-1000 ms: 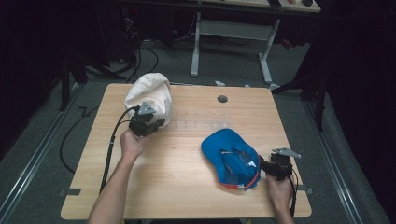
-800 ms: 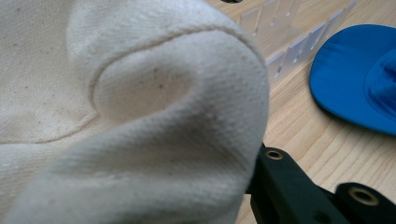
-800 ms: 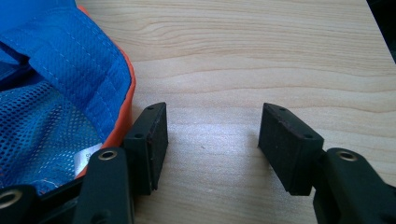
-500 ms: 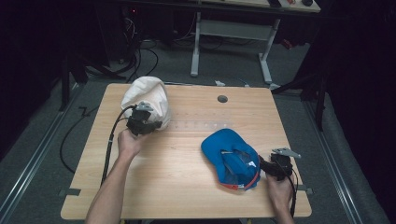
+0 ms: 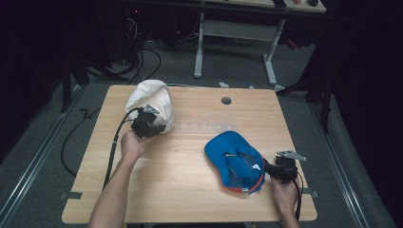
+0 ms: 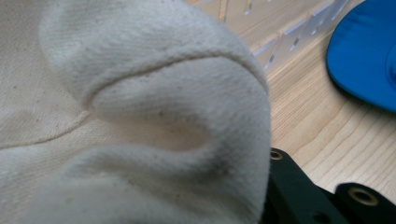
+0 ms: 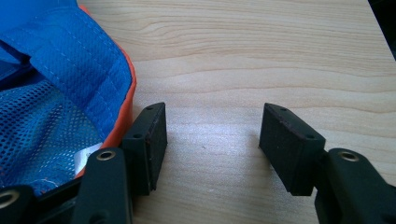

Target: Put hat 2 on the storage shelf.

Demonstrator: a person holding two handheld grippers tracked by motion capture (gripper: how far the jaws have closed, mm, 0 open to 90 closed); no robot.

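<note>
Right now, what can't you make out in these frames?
- Left gripper jaws: left gripper view, white cap covers them; open or shut unclear.
- Blue cap label: right gripper view, own jaw covers most; too small in high view.
- White cap's far side: high view, hidden by its own bulk.

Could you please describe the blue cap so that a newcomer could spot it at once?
On the wooden table, look at the near right area, beside the right tongs. The blue cap lies there upside down, showing mesh lining and an orange edge, unlike the plain cream cap at the far left.
</note>
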